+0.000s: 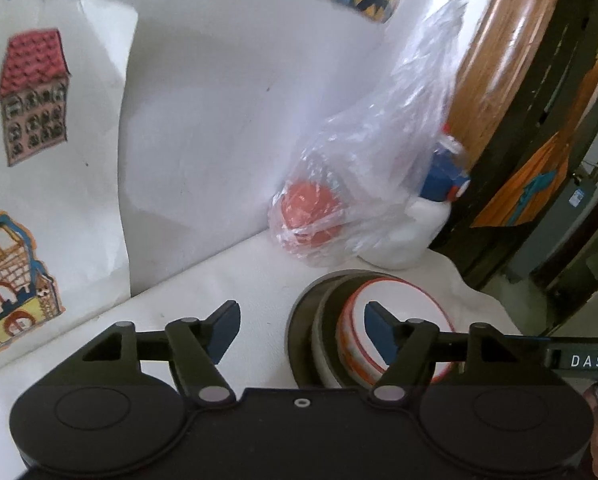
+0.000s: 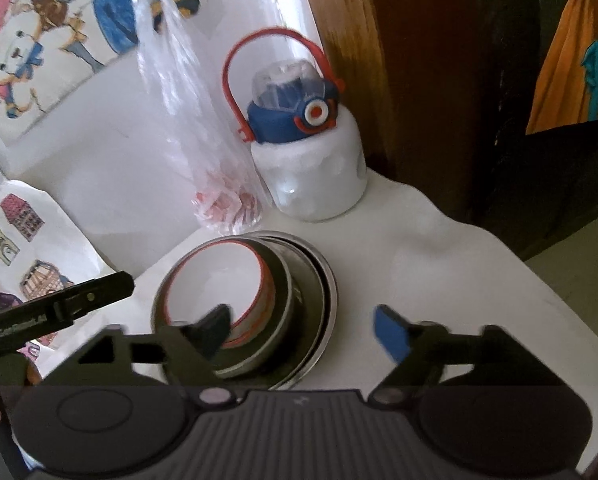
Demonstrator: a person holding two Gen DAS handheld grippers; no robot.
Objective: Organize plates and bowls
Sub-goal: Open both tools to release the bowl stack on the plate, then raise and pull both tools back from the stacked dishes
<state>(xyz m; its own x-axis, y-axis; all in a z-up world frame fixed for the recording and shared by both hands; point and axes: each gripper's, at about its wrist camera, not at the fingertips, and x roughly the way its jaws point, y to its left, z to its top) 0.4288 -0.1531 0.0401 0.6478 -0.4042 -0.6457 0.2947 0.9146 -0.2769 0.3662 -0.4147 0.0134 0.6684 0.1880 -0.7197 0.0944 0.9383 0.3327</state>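
We are holding both grippers above a nested stack on the white cloth-covered table (image 2: 479, 264): a white ceramic bowl with orange-red bands (image 2: 223, 276) is sitting inside a dull grey metal bowl (image 2: 295, 292), which in turn is resting on a wider metal plate (image 2: 329, 280) near the table's back edge. Our left gripper (image 1: 302, 330) is standing wide open with nothing between its blue pads; its right finger is overlapping the banded bowl in the left wrist view, though we cannot tell whether it is touching. Our right gripper (image 2: 307, 330) is likewise spread wide and empty, its left finger hanging in front of the stack's near rim.

We are judging the stack to be assembled, but the white bowl is looking tilted rather than seated flat, so a brush from either finger could be rocking it or making it slide against the metal. The clear plastic bag with something reddish inside (image 1: 359, 184) and the white bottle with a blue lid and red handle (image 2: 307, 152) are standing just behind the stack; pushing the dishes backward could be knocking them. The loose cloth is also bunching at the right, so dragging anything could be pulling it.
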